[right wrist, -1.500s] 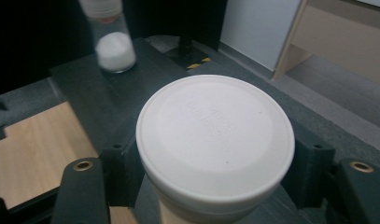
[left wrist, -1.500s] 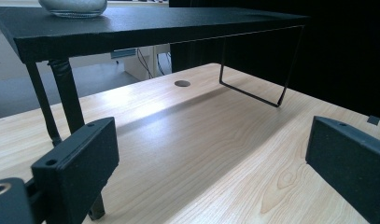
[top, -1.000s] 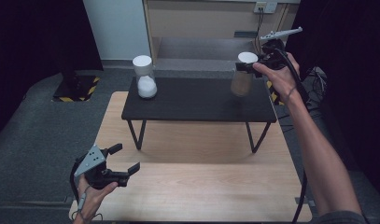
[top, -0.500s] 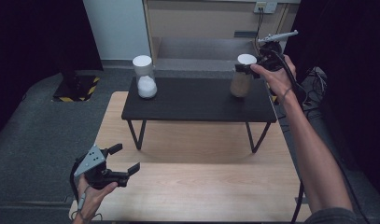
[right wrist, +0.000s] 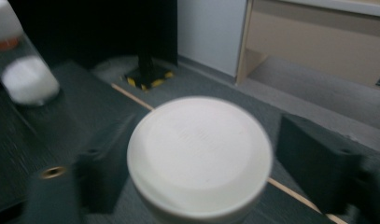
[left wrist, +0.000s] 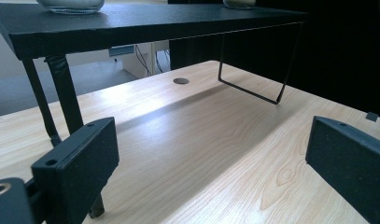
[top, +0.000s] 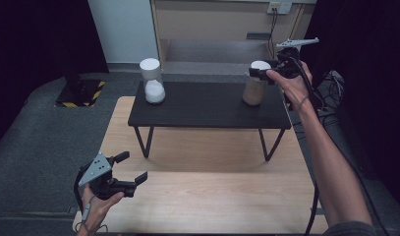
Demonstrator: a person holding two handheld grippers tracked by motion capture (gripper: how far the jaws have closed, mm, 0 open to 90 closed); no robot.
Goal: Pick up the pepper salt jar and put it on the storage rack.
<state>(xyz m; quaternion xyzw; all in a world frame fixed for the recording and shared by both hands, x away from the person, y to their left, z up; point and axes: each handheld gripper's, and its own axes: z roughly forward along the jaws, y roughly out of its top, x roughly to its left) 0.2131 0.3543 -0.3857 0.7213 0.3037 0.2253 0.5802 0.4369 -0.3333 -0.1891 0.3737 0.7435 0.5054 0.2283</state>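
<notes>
On the right end of the black table (top: 207,105) stands a jar (top: 254,91) with tan contents and a white lid (right wrist: 199,154). My right gripper (top: 260,70) is at that lid, reaching in from the right. Its jaws have just been opening and now stand open, one on each side of the lid, with a gap at the right-hand jaw. A second jar (top: 152,81), white-lidded with white contents, stands at the table's left end. My left gripper (top: 133,166) hovers low over the wooden table (top: 207,196) at the near left, open and empty, its black pads (left wrist: 80,158) wide apart.
The black table rests on thin wire legs (left wrist: 253,88) on the wooden table. Grey carpet surrounds the wooden table, with a yellow-and-black striped base (top: 82,93) at the far left. A light wooden cabinet (top: 212,24) stands behind, and cables (top: 330,93) trail at the right.
The right hand has shifted slightly at the jar's lid. The jar stays on the black table. The left gripper has not moved.
</notes>
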